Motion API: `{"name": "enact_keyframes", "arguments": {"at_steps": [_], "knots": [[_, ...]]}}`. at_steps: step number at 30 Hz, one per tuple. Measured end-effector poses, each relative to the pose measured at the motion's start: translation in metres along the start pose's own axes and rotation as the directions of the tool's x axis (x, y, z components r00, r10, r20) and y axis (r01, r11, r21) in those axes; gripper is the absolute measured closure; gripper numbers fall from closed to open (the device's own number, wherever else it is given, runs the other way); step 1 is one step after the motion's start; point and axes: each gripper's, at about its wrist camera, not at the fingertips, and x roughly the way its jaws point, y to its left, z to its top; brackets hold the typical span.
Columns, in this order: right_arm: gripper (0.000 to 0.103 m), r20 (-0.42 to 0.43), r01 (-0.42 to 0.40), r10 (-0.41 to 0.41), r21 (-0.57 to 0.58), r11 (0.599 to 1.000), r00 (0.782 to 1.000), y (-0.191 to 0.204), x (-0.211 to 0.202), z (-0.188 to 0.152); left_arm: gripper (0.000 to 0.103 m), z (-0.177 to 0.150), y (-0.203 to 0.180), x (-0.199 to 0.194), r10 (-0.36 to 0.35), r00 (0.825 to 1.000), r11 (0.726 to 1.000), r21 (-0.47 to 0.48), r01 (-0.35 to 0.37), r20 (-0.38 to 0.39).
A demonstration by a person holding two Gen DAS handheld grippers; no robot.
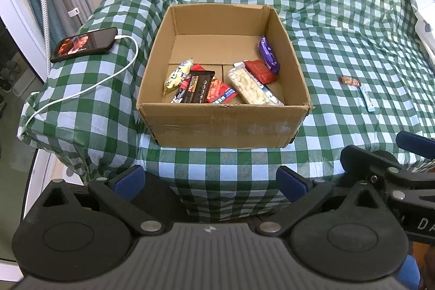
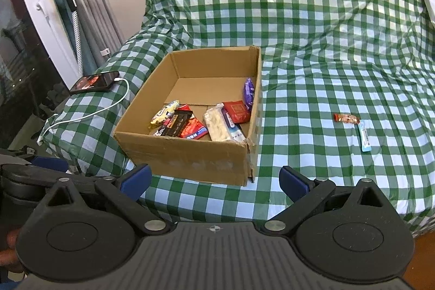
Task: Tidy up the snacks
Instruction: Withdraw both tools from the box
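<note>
An open cardboard box [image 1: 223, 124] [image 2: 190, 156] stands on the green checked cloth. It holds several snacks: a purple packet [image 1: 267, 55], a red packet [image 1: 259, 71], a clear pack of pale snacks [image 1: 248, 86], a dark bar [image 1: 197, 89] and a yellow-white packet [image 1: 176, 75]. Two snacks lie on the cloth to the box's right: a small red-brown bar [image 1: 350, 80] [image 2: 346, 118] and a light blue stick [image 1: 367, 99] [image 2: 364, 139]. My left gripper [image 1: 212, 181] is open and empty in front of the box. My right gripper [image 2: 214, 181] is open and empty, near the box's front right corner.
A phone [image 1: 84, 44] [image 2: 93, 82] with a lit screen lies left of the box, with a white charging cable [image 1: 108, 78] trailing over the cloth's left edge. Curtains and a stand are at the far left. The right gripper's body shows in the left wrist view [image 1: 394, 175].
</note>
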Motion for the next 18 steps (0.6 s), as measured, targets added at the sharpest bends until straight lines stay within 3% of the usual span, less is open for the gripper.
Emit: {"name": "enact_keyframes", "arguments": {"at_steps": [18], "knots": [[0.003, -0.081, -0.007, 0.016, 0.104, 0.995, 0.997, -0.032, 0.034, 0.001, 0.0, 0.019, -0.02, 0.034, 0.006, 0.996, 1.0, 0.025, -0.004, -0.093]]}}
